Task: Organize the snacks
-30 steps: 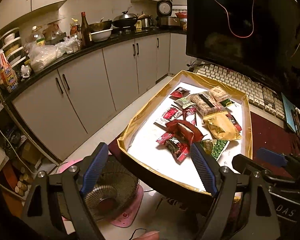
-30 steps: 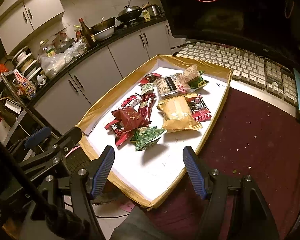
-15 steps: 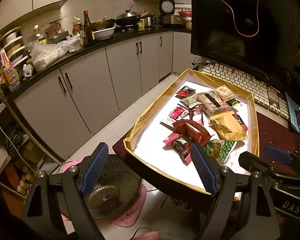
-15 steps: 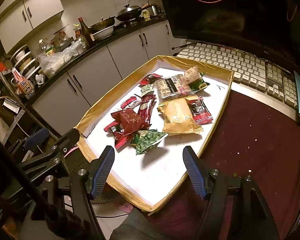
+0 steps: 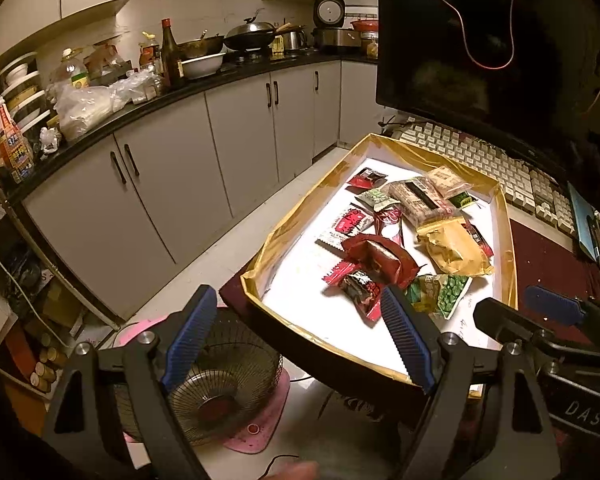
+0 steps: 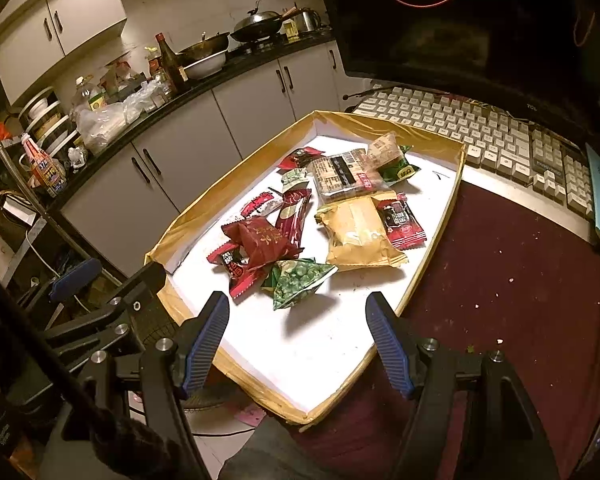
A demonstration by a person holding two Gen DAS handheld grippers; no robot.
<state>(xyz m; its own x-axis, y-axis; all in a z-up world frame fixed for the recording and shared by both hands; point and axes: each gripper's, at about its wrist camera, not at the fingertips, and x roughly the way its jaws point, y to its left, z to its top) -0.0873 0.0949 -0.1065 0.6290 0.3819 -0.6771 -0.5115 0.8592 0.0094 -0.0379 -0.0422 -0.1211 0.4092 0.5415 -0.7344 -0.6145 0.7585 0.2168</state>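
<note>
A shallow tray point(image 5: 300, 216) point(image 6: 204, 208) with a gold rim and white floor lies on the table. It holds several snack packets. Among them are a green pea packet point(image 5: 440, 296) point(image 6: 300, 282), a dark red packet point(image 5: 380, 256) point(image 6: 260, 240), a tan bag point(image 5: 452, 248) point(image 6: 358, 232) and a brown biscuit pack point(image 5: 420, 200) point(image 6: 340, 174). My left gripper point(image 5: 298, 332) hangs open over the tray's near left corner, holding nothing. My right gripper point(image 6: 298, 340) stands open over the tray's near end, just short of the pea packet and apart from it.
A white keyboard point(image 6: 480, 132) and a dark monitor point(image 5: 480, 40) stand behind the tray. A dark red table cover point(image 6: 520, 280) spreads to the right. On the floor to the left sit a small fan point(image 5: 220, 392) and grey kitchen cabinets point(image 5: 200, 184).
The left wrist view wobbles slightly, then settles about where it began. The right view barely shifts. Both grippers stay open and no packet has moved.
</note>
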